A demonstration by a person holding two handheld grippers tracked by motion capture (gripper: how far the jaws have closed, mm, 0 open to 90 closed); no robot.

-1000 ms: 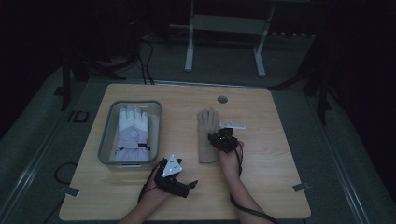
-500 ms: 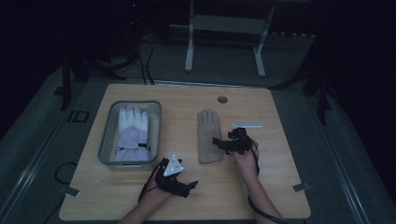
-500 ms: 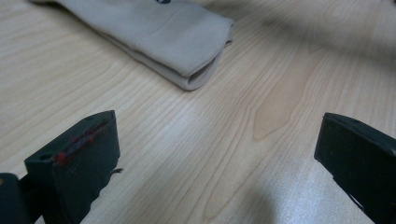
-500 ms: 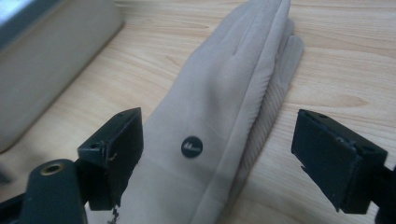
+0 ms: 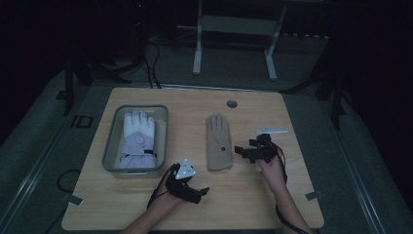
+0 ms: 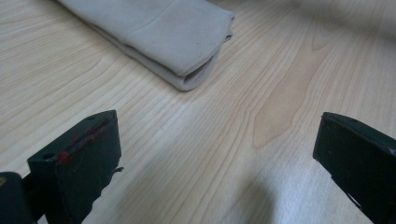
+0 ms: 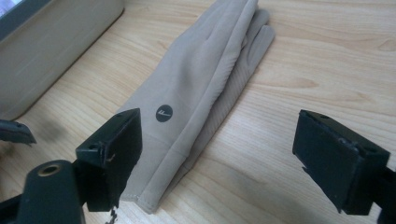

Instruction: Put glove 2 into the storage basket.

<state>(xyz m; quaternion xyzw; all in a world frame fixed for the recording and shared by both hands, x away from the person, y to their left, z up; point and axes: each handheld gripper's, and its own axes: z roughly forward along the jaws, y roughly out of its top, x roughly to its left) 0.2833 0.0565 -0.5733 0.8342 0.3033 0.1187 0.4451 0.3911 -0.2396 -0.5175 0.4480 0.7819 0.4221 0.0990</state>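
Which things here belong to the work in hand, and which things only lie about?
In the work:
- beige glove, flat on the table
- right gripper, jaws just opened, nothing between them
- left gripper, open

Lying about:
- grey bin
- white and lilac glove inside it

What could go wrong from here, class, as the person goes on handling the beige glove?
1. The beige glove lies flat on the table; the open right claw, whose jaws have just been opening, might pinch only its top layer.
2. The left claw waits open near the glove's cuff and the grey bin; a swing could knock either.
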